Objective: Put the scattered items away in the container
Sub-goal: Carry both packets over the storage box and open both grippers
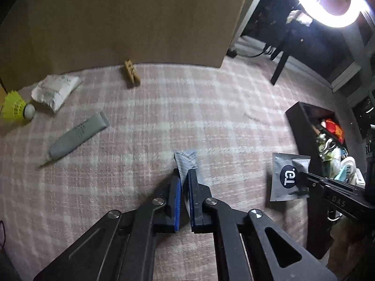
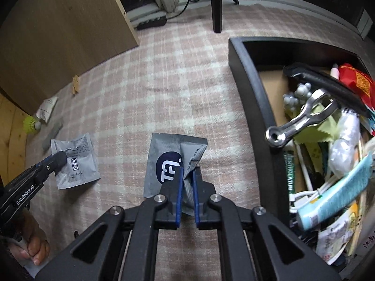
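The plaid rug [image 1: 164, 117] is lying mostly bare between the full black container [image 2: 253, 107] and the wooden cabinet [image 1: 117, 18]. Each hand-held gripper is pinching a grey sachet: left [image 1: 185, 175] clamping the striped sachet [image 1: 186, 161], right [image 2: 187, 175] clamping the logo sachet [image 2: 164, 154], just beside the container's edge.

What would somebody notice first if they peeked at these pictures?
Probably the two grippers, each pinching a grey packet above the pink checked rug: the right gripper holds a logo packet, the left gripper a striped packet. Next comes the black box on the right, crammed with odds and ends, and the bright yellow shuttlecock far left by the wooden board.
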Action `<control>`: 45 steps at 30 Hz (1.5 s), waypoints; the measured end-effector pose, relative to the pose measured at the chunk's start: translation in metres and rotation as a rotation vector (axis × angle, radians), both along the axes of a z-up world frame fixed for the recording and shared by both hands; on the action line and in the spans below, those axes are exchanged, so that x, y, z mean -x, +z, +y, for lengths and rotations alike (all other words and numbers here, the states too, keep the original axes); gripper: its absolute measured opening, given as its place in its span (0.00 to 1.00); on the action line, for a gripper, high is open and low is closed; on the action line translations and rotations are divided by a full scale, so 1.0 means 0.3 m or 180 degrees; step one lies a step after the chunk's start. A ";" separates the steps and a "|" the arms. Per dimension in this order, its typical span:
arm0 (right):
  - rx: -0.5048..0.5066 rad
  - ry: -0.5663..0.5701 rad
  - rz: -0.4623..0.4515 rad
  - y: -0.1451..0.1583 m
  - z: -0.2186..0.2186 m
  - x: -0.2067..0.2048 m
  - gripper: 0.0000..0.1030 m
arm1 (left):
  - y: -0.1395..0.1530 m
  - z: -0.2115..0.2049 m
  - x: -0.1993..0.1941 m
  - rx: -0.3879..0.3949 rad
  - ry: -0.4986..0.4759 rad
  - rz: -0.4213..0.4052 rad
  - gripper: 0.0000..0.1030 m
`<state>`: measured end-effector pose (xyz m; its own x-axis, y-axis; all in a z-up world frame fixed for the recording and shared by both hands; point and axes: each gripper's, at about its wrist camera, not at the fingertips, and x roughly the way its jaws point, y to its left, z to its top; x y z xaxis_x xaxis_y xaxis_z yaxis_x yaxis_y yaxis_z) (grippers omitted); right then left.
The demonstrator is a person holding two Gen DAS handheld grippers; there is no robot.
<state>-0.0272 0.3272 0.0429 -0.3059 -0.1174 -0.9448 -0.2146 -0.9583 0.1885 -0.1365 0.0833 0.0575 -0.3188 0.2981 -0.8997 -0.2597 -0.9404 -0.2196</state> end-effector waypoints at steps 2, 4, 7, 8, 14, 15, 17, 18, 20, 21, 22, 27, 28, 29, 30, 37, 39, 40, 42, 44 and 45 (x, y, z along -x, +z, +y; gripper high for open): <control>0.0000 0.0006 0.0027 0.049 0.019 -0.012 0.07 | 0.017 0.040 -0.013 -0.0019 -0.0054 0.0047 0.04; -0.0017 -0.0020 0.0074 0.099 0.043 -0.021 0.07 | 0.046 0.051 -0.029 -0.0040 -0.0104 0.0080 0.04; -0.0050 -0.0064 0.0153 0.148 0.084 -0.036 0.07 | 0.095 0.093 -0.038 -0.0057 -0.0211 0.0164 0.04; -0.0053 -0.0079 0.0173 0.166 0.104 -0.030 0.07 | 0.103 0.114 -0.034 -0.0074 -0.0241 0.0172 0.04; -0.0166 -0.0264 0.0323 0.210 0.226 0.036 0.07 | 0.214 0.258 -0.058 -0.0184 -0.0526 0.0313 0.04; -0.0193 -0.0301 0.0332 0.207 0.252 0.046 0.07 | 0.230 0.291 -0.064 -0.0197 -0.0584 0.0334 0.04; -0.0257 -0.0387 0.0354 0.220 0.302 0.047 0.07 | 0.263 0.365 -0.079 -0.0213 -0.0711 0.0382 0.04; -0.0293 -0.0429 0.0366 0.231 0.332 0.041 0.07 | 0.273 0.398 -0.086 -0.0210 -0.0763 0.0399 0.04; -0.0354 -0.0519 0.0393 0.255 0.391 0.024 0.07 | 0.295 0.474 -0.105 -0.0201 -0.0902 0.0436 0.04; -0.0388 -0.0550 0.0400 0.265 0.415 0.016 0.07 | 0.304 0.512 -0.113 -0.0199 -0.0955 0.0450 0.04; -0.0434 -0.0589 0.0405 0.276 0.445 0.007 0.07 | 0.312 0.552 -0.122 -0.0215 -0.1019 0.0459 0.04; -0.0554 -0.0768 0.0416 0.296 0.564 -0.024 0.07 | 0.352 0.737 -0.166 -0.0252 -0.1309 0.0532 0.04; -0.0569 -0.0810 0.0421 0.301 0.589 -0.034 0.07 | 0.358 0.776 -0.174 -0.0257 -0.1361 0.0538 0.04; -0.0579 -0.0844 0.0425 0.306 0.611 -0.043 0.07 | 0.363 0.815 -0.183 -0.0268 -0.1415 0.0542 0.04; -0.0593 -0.0888 0.0429 0.311 0.635 -0.052 0.07 | 0.368 0.847 -0.190 -0.0279 -0.1457 0.0550 0.04; -0.0579 -0.1121 0.0395 0.313 0.772 -0.107 0.07 | 0.387 1.051 -0.253 -0.0365 -0.1750 0.0539 0.04; -0.0557 -0.1159 0.0370 0.305 0.799 -0.118 0.07 | 0.384 1.093 -0.266 -0.0429 -0.1828 0.0493 0.05; -0.0538 -0.1166 0.0370 0.302 0.806 -0.121 0.08 | 0.378 1.116 -0.268 -0.0455 -0.1878 0.0451 0.10; -0.0476 -0.1186 0.0343 0.293 0.823 -0.125 0.10 | 0.359 1.145 -0.256 -0.0395 -0.1831 0.0358 0.38; -0.0487 -0.1236 0.0291 0.287 0.840 -0.124 0.17 | 0.347 1.142 -0.238 -0.0393 -0.1743 0.0378 0.38; -0.0487 -0.1246 0.0302 0.287 0.844 -0.126 0.21 | 0.341 1.138 -0.234 -0.0352 -0.1731 0.0379 0.38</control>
